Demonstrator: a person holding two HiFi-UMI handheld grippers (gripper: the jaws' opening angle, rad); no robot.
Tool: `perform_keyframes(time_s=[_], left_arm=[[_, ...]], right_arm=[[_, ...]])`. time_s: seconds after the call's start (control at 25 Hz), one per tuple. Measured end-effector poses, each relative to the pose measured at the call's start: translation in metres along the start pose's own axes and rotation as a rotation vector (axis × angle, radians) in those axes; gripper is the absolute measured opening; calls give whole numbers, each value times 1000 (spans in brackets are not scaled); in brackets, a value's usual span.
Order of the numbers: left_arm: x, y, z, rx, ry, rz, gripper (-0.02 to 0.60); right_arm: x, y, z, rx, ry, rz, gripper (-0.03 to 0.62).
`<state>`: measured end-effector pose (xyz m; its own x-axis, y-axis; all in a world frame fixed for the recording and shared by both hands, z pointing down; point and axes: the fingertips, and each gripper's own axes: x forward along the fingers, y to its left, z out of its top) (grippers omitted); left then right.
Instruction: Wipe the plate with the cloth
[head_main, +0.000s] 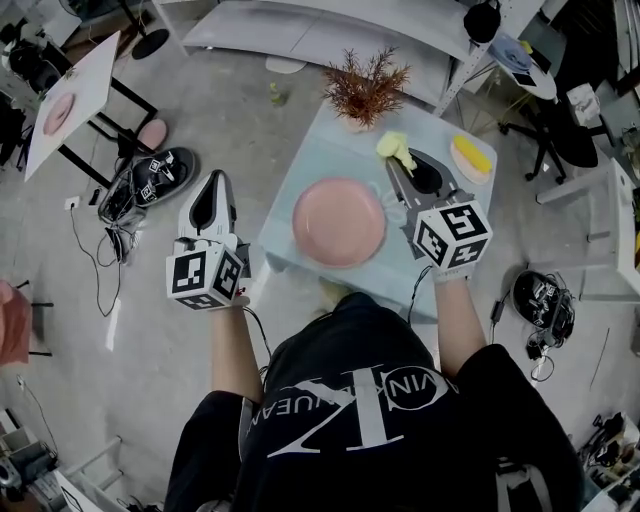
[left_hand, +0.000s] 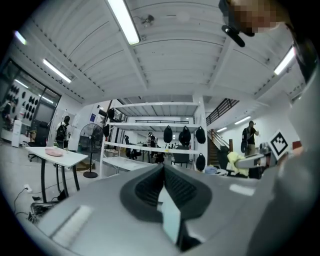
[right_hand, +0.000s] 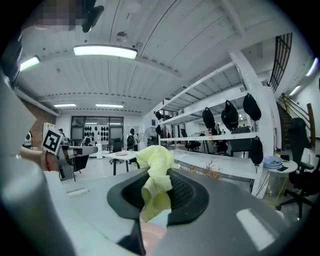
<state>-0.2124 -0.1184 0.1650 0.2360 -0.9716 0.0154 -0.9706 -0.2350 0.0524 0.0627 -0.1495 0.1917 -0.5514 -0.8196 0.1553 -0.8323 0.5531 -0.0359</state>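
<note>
On the pale desk (head_main: 283, 236) sits the pink plate (head_main: 338, 222), just beside the right hand-held gripper (head_main: 403, 166), which is clamped on the yellow cloth (right_hand: 155, 182) (its own view shows the grip plainly). The left hand-held gripper (left_hand: 164, 172) has its 2 jaws together, empty, left of the desk. The white shirt lettering (head_main: 400, 385) is only partly legible.

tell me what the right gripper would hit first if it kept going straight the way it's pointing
Most likely the dried plant just ahead: the right gripper, shut on the yellow cloth, points toward it. Height is hard to judge, so it might pass just over the plant instead.
</note>
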Motion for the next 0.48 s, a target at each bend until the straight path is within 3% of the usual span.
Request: perform_keyframes(time_s=[0.48], left_arm=[[0, -3, 5, 33, -19, 24, 0]], right_arm=[[1, -7, 2, -11, -23, -19, 78]])
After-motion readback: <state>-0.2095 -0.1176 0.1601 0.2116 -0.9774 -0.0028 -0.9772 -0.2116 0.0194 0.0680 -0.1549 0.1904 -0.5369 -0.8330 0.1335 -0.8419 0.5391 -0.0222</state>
